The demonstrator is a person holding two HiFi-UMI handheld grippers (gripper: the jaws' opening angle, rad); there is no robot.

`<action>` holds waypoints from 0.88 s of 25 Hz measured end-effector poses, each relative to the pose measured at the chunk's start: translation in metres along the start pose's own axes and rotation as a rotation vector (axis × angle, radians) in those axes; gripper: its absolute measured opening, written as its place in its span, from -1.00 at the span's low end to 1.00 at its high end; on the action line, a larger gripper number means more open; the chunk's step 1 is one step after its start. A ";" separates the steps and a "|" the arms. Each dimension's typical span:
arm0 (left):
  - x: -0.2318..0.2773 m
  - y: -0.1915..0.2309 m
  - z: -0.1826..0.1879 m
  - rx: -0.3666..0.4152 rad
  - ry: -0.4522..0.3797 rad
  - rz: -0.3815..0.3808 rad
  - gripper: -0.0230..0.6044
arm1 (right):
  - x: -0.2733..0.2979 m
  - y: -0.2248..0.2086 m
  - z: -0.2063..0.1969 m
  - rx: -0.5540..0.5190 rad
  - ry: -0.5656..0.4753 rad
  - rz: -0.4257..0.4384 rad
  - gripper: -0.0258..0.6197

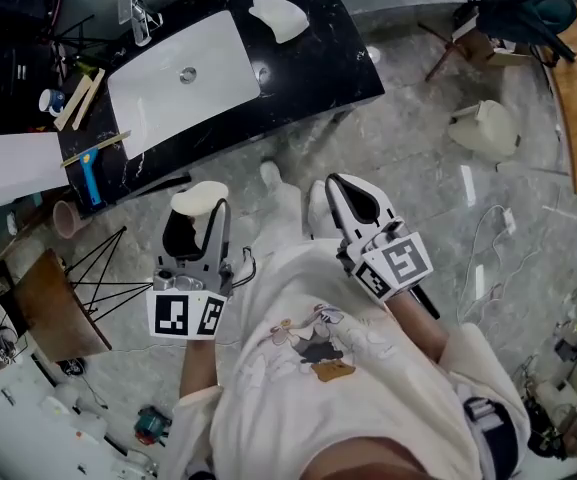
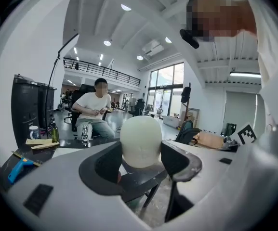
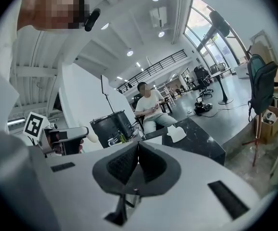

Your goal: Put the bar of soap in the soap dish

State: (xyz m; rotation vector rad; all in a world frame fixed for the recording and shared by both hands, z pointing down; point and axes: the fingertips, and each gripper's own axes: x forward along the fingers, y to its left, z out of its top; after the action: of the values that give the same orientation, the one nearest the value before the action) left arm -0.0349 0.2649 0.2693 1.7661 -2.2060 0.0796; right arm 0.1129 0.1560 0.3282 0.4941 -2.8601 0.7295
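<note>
Left tool [image 1: 200, 216] carries the bar of soap [image 1: 199, 198] pinched; right tool [image 1: 348, 190] is pressed together. Next: reach the soap dish [image 1: 278, 15] at the worktop's [image 1: 338, 68] corner.

White shirt [image 1: 308, 388], seemingly cartoon-printed; left tongs [image 1: 198, 214] and right tongs [image 1: 339, 187] grey, black-padded.

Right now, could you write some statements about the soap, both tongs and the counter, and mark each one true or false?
The left tongs grip the pale cream rounded bar of soap. True.
The right tongs stand wide open. False: they are shut, with nothing between them.
A white rectangular sink is set in the black marble counter. True.
The soap rests on that counter. False: the left tongs hold it off the counter, apart from the white dish that lies there.
</note>
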 end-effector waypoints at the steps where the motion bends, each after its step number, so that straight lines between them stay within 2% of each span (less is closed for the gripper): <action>1: 0.012 0.007 0.002 0.008 0.005 -0.013 -0.10 | 0.010 -0.004 0.002 -0.001 -0.001 -0.010 -0.90; 7: 0.079 0.049 0.011 0.057 0.008 -0.135 -0.10 | 0.069 -0.030 0.008 0.009 0.012 -0.099 -0.90; 9: 0.098 0.059 0.020 0.071 0.015 -0.195 -0.10 | 0.089 -0.032 0.019 0.003 0.018 -0.127 -0.90; 11: 0.117 0.067 0.032 0.119 0.027 -0.264 -0.10 | 0.112 -0.034 0.033 -0.003 0.016 -0.144 -0.90; 16: 0.155 0.090 0.054 0.347 0.167 -0.399 -0.10 | 0.162 -0.041 0.052 0.012 0.005 -0.180 -0.90; 19: 0.179 0.093 0.073 0.536 0.181 -0.466 -0.10 | 0.177 -0.045 0.049 0.037 0.033 -0.181 -0.90; 22: 0.209 0.095 0.088 0.707 0.185 -0.482 -0.10 | 0.187 -0.055 0.058 0.051 0.022 -0.176 -0.90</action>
State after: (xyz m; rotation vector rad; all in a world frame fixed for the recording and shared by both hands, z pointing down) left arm -0.1843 0.0692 0.2574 2.4720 -1.6602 0.9622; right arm -0.0461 0.0302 0.3435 0.7296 -2.7394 0.7720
